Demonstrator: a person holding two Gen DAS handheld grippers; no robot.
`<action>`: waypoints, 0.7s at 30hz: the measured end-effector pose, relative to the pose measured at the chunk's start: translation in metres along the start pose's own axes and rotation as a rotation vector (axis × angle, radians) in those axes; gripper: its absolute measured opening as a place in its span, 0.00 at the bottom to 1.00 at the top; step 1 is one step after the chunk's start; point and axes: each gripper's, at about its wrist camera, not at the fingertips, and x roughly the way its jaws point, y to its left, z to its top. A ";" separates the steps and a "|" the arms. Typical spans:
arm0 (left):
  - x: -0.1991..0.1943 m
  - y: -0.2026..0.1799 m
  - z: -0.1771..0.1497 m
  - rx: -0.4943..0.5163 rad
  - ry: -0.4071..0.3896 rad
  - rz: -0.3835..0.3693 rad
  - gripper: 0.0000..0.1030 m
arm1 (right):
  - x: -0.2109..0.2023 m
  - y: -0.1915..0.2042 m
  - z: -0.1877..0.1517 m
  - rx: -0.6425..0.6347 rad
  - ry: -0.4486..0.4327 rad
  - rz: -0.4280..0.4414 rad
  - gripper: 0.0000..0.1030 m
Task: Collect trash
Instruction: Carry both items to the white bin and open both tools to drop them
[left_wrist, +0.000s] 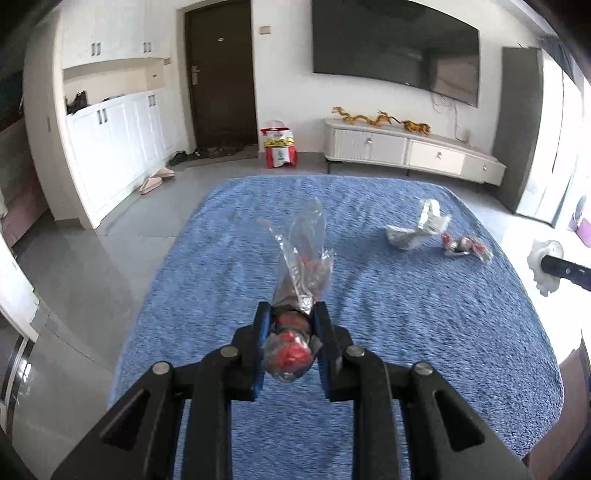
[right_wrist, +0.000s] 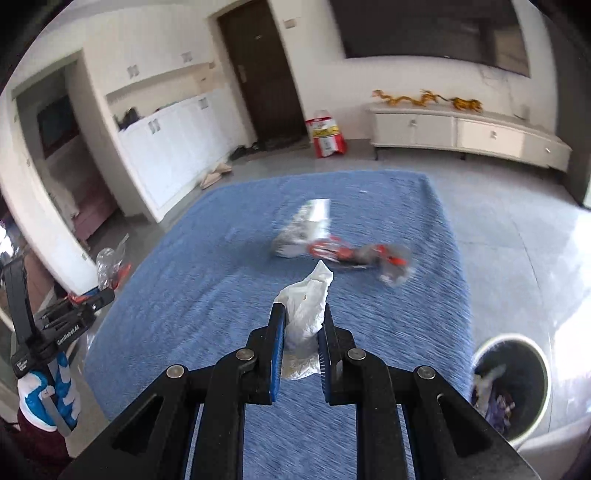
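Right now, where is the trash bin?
In the right wrist view, the trash bin stands at the lower right, on the pale floor beside the blue rug's right edge.

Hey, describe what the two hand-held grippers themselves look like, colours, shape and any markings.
Both the left hand-held gripper and the right hand-held gripper have matte black angular linkage arms with round silver pivot pins and slim black fingers faced with blue pads. From the right wrist view, the left unit shows small white lettering and a white-and-blue glove.
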 end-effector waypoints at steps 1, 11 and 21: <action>0.000 -0.007 0.001 0.011 0.003 -0.006 0.21 | -0.003 -0.008 -0.001 0.011 -0.006 -0.010 0.16; 0.013 -0.116 0.022 0.202 0.031 -0.115 0.21 | -0.045 -0.109 -0.028 0.130 -0.097 -0.179 0.17; 0.043 -0.277 0.026 0.466 0.109 -0.281 0.21 | -0.052 -0.213 -0.079 0.285 -0.099 -0.299 0.19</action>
